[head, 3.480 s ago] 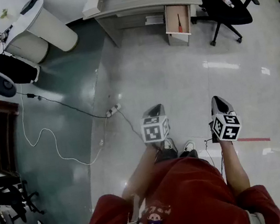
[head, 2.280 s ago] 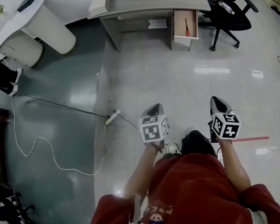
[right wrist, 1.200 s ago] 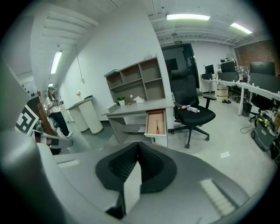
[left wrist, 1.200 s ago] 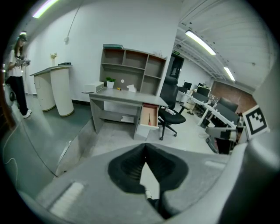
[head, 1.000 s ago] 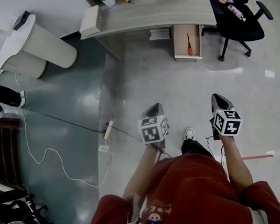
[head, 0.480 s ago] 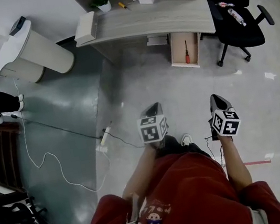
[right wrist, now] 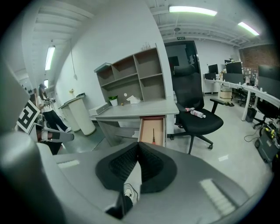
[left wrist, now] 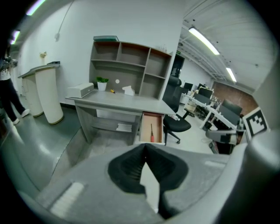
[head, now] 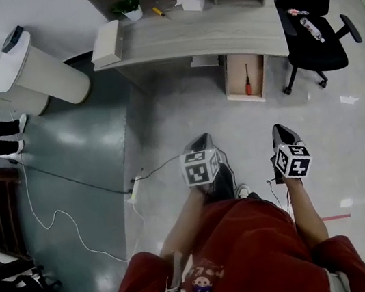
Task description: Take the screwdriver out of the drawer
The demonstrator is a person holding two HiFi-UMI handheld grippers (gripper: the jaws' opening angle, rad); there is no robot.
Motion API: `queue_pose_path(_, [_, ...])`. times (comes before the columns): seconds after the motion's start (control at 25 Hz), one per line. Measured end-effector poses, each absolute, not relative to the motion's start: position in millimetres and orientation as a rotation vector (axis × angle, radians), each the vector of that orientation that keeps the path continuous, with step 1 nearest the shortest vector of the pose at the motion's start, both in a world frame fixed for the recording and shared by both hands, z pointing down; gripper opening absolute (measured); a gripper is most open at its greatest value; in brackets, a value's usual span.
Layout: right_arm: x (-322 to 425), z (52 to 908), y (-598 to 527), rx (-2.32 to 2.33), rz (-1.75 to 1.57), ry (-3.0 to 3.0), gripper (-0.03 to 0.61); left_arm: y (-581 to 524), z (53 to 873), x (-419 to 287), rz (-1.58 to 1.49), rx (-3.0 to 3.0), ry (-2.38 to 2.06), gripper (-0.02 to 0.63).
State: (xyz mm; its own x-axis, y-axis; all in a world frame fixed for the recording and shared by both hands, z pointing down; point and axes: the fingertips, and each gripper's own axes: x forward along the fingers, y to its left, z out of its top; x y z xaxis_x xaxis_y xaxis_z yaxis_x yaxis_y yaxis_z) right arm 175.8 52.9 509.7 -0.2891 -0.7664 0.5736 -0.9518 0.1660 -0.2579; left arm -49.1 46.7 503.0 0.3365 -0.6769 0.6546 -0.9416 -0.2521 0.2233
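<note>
L gripper & R gripper: both jaw pairs are seen pressed together, nothing held btwn them. Step is judged as approach; drawer not yet reached. Open light-wood drawer is seen well apart, approx 1 o'clock from L gripper and 11 o'clock from R, under grey wooden desk. Red-handled, dark-shafted screwdriver is laid lengthwise on drawer floor, handle nearest. Next: gap to be closed, one jaw pair to be opened & lowered over handle. Black office chair is parked at drawer's 3 o'clock.

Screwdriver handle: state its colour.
The screwdriver handle is red, best seen in the head view.
</note>
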Motion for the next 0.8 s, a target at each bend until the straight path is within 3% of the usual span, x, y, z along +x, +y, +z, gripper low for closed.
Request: queue_pose_path(0.8, [103.5, 501.3, -132.4, 1.776, 0.837, -2.021, 0.0, -161.4, 505.4, -115.3, 0.597, 2.112, -1.257, -0.002])
